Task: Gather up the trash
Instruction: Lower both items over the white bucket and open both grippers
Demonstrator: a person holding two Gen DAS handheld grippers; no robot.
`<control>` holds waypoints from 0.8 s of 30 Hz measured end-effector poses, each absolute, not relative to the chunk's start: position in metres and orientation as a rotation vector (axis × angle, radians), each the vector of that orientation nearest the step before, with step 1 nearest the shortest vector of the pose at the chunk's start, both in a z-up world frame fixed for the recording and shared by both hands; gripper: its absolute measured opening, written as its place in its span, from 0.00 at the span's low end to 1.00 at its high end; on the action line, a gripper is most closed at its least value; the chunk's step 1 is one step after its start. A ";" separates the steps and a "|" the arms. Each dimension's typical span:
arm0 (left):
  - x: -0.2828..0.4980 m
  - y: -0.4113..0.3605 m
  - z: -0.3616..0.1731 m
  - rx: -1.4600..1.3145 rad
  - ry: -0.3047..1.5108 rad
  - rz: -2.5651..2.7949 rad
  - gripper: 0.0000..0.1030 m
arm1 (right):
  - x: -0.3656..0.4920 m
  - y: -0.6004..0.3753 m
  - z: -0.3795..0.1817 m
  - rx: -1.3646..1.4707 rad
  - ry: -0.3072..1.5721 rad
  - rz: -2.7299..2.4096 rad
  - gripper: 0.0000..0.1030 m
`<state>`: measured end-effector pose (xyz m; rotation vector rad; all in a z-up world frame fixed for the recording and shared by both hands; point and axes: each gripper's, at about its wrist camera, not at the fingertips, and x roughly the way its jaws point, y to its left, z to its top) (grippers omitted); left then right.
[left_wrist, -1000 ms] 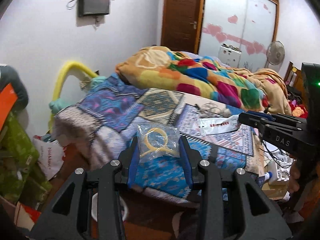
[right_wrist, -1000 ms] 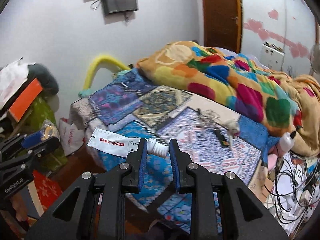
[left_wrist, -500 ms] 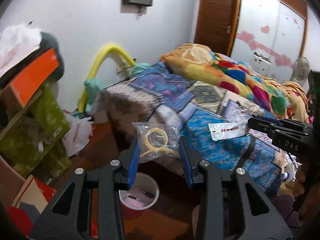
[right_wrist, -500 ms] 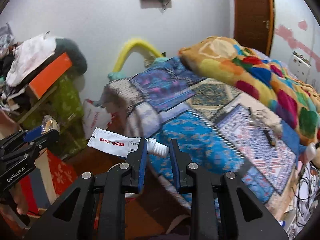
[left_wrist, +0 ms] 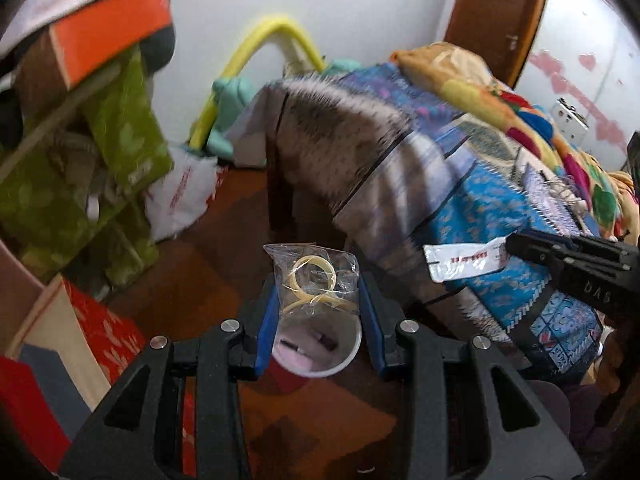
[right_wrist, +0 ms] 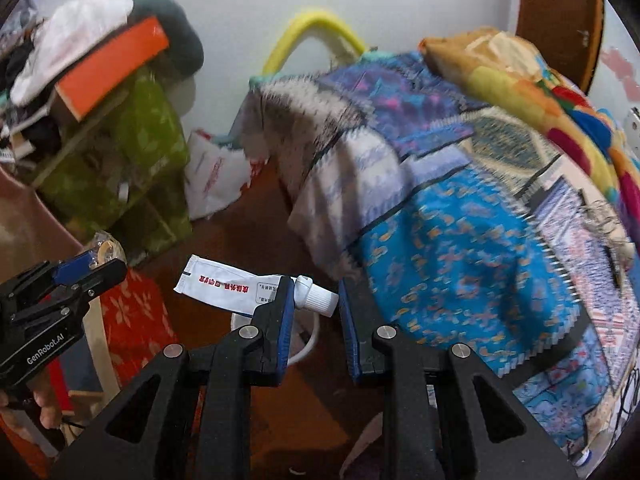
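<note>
Left gripper, black w/ blue pads, is clamped on a clear crinkly plastic bag w/ pale yellow rings inside. Bag sticks up past the fingertips, directly above a small round bin, white rim, red outside, pinkish stuff inside, on the brown floor.

Right gripper is pinching a white squeeze tube w/ red print at its neck end; white ribbed cap sits between the pads, flat crimped tail pokes out to the left side. It hangs above the same bin's white rim, approx; most of the bin is hidden behind the fingers.

Relative to the bin: bed w/ blue patterned cover is just beside, to the right. Green fabric shelf stack w/ orange box on top is off to the left. White plastic bag lies beyond the bin, by the wall.
</note>
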<state>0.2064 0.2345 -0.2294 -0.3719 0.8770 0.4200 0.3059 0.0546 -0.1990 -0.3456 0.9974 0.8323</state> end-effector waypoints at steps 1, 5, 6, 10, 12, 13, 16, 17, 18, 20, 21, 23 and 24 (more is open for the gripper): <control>0.208 0.239 -0.239 -0.388 0.895 0.425 0.37 | 0.306 0.061 -0.209 -0.361 1.014 0.835 0.20; 0.215 0.253 -0.266 -0.441 0.946 0.426 0.37 | 0.311 0.086 -0.245 -0.414 1.086 0.832 0.20; 0.218 0.256 -0.273 -0.456 0.960 0.422 0.37 | 0.312 0.089 -0.251 -0.421 1.101 0.830 0.20; 0.230 0.264 -0.298 -0.485 1.015 0.429 0.37 | 0.318 0.112 -0.279 -0.486 1.152 0.810 0.20; 0.234 0.267 -0.307 -0.496 1.033 0.428 0.37 | 0.319 0.120 -0.289 -0.507 1.169 0.811 0.20; 0.237 0.269 -0.310 -0.500 1.039 0.429 0.37 | 0.321 0.125 -0.294 -0.508 1.183 0.813 0.20; 0.245 0.273 -0.318 -0.500 1.055 0.426 0.37 | 0.326 0.134 -0.302 -0.468 1.256 0.858 0.21; 0.247 0.275 -0.319 -0.503 1.062 0.422 0.37 | 0.328 0.136 -0.304 -0.453 1.284 0.872 0.21; 0.250 0.276 -0.321 -0.509 1.069 0.417 0.37 | 0.329 0.137 -0.305 -0.446 1.295 0.879 0.23; 0.254 0.279 -0.325 -0.522 1.075 0.409 0.37 | 0.329 0.138 -0.304 -0.440 1.301 0.886 0.30; 0.256 0.280 -0.326 -0.527 1.076 0.404 0.37 | 0.329 0.137 -0.303 -0.441 1.296 0.889 0.34; 0.261 0.280 -0.331 -0.539 1.092 0.384 0.38 | 0.330 0.135 -0.301 -0.443 1.279 0.885 0.36; 0.264 0.281 -0.334 -0.543 1.108 0.379 0.39 | 0.332 0.132 -0.299 -0.439 1.275 0.887 0.36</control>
